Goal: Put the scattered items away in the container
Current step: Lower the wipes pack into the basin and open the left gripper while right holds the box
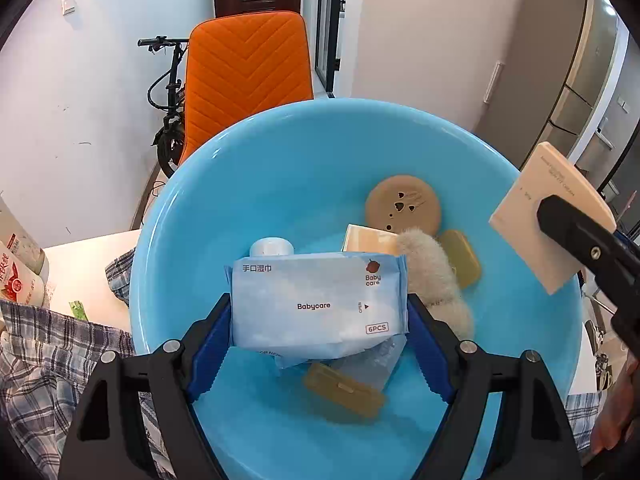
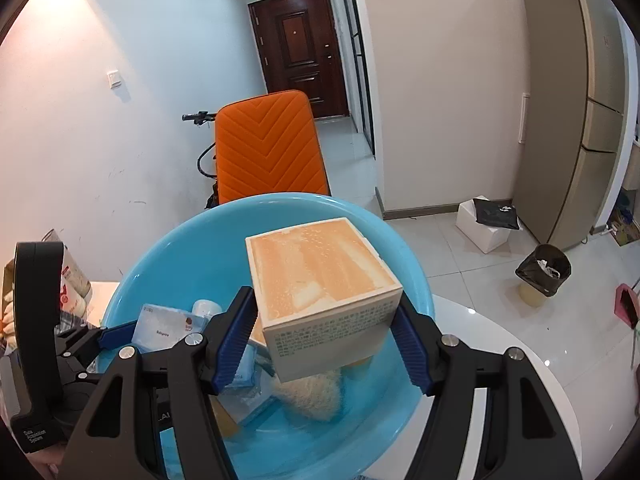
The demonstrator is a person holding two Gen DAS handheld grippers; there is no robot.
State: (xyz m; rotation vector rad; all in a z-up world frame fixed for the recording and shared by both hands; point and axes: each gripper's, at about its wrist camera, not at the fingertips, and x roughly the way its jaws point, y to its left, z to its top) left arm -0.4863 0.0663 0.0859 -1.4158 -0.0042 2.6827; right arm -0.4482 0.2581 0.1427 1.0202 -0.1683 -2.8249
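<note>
A light blue basin [image 1: 280,184] holds several items: a round tan lid [image 1: 402,204], a fluffy cream puff [image 1: 434,276], amber soap bars [image 1: 344,390], a small white jar [image 1: 271,247]. My left gripper [image 1: 320,308] is shut on a pale blue Babycare wipes pack [image 1: 316,304], held over the basin. My right gripper [image 2: 324,320] is shut on a cream-and-orange box [image 2: 320,280], above the basin [image 2: 168,256]. The box also shows at the right of the left wrist view [image 1: 548,216]. The wipes pack [image 2: 160,330] and left gripper show at the left of the right wrist view.
The basin sits on a white table [image 1: 84,268] with plaid cloth [image 1: 44,360] and a printed bag [image 1: 20,264] at left. An orange chair [image 1: 244,80] and a bicycle [image 1: 168,92] stand behind. On the floor at right are a white box [image 2: 486,224] and a bin [image 2: 542,272].
</note>
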